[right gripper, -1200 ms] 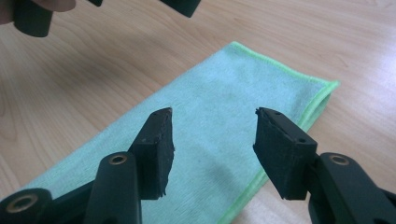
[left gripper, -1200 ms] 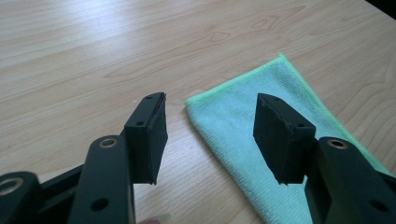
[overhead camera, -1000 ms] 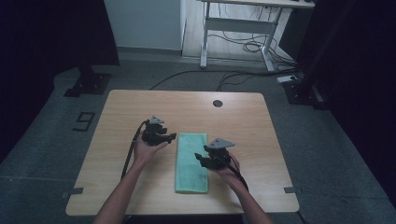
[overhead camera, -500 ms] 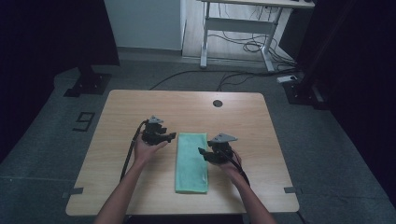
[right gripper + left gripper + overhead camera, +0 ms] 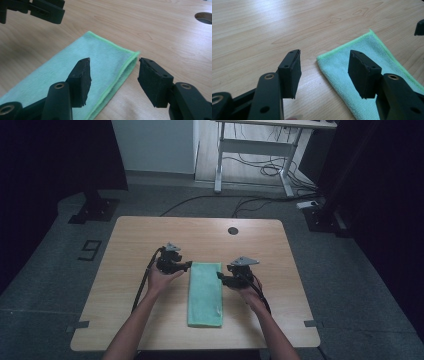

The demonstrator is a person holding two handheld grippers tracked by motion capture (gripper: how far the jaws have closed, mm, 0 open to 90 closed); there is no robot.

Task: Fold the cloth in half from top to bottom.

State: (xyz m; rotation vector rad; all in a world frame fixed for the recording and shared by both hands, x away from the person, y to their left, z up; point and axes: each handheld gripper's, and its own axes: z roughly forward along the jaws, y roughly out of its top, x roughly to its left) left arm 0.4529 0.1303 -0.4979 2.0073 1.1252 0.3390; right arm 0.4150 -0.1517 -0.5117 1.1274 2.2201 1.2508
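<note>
Cloth point(image 5: 205, 293), folded into a long green strip, lay flat mid-worktop point(image 5: 125, 270) between our hands, so we poised the left gripper point(image 5: 186, 266) and right gripper point(image 5: 221, 276), both empty with the right's jaws just widening, astride its far corners to pinch them.

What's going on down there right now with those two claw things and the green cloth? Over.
Left gripper open at cloth's far left corner. Right gripper open, jaws just widened, astride far right corner. Green cloth folded flat, ungripped. Nothing in the way.
</note>
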